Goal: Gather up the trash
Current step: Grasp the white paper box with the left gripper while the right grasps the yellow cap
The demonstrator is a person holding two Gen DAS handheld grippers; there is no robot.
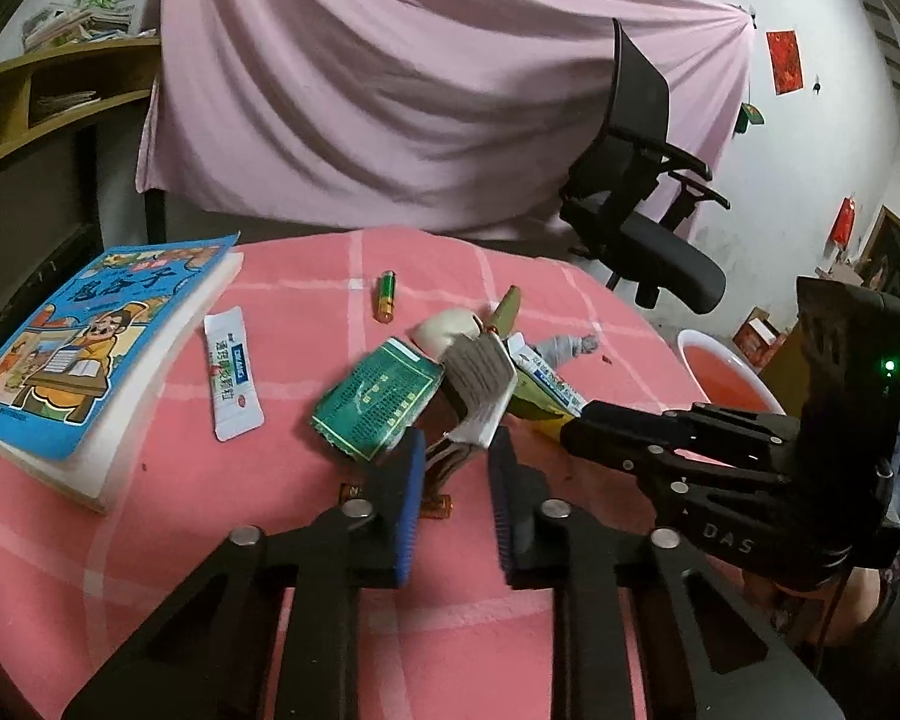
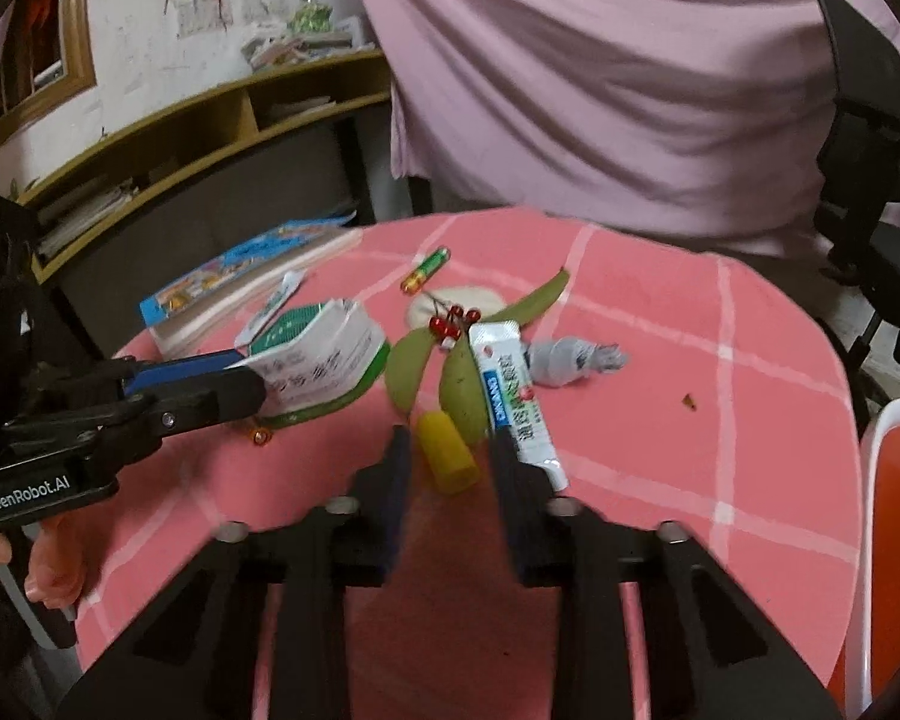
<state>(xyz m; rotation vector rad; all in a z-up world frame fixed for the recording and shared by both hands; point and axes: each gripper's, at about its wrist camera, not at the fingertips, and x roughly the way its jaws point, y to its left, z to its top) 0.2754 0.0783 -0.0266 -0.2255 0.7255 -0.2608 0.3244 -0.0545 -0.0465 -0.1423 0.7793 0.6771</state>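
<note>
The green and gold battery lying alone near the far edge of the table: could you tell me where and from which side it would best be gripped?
Grip the battery across its round middle, probably coming from above, jaws either side of its long axis. It lies flat on the pink tablecloth, apart from the litter pile, so both sides look free.

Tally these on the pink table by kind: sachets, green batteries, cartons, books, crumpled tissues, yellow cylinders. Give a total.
White sachets: 2
Green battery: 1
Green-and-white carton: 1
Book: 1
Crumpled grey tissue: 1
Yellow cylinder: 1
Total: 7
</note>
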